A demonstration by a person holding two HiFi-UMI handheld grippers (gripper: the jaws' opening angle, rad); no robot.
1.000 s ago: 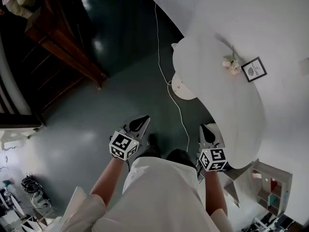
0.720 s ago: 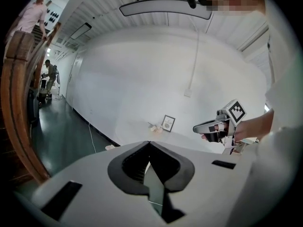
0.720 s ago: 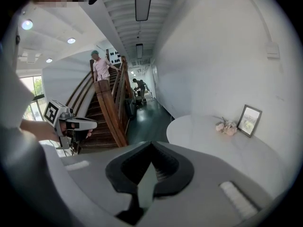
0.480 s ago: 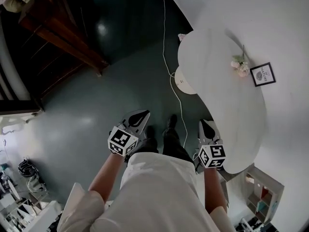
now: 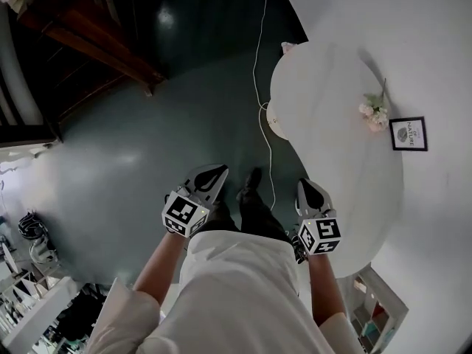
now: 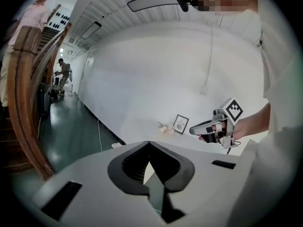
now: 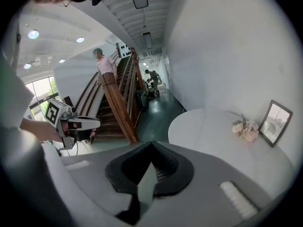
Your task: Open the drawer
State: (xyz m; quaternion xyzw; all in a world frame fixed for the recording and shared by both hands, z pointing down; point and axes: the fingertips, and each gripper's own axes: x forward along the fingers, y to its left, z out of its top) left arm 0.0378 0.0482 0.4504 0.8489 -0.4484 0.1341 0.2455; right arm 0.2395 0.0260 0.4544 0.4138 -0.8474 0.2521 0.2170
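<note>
- Head view: L gripper and R gripper held out in front of the person, well apart, both over the dark floor, tips pointing fwd and down.
- White round counter just right of R gripper. On it: flowers beside a small framed pic, near the wall.
- White cable runs along the floor past the counter's left edge. Wooden stairs upper left. Small shelf unit bottom right.
- Drawer: can't tell where it is; no view shows one I can ID.
- L gripper view: L gripper closed, tips meet, nothing between the jaws. R gripper seen at right in a hand, level with the framed pic and flowers behind it. Handrail at left.
- R gripper view: R gripper closed, tips touching, empty. Counter ahead-right with flowers and pic. L gripper at left. Stairs ahead, a person standing on them.
</note>
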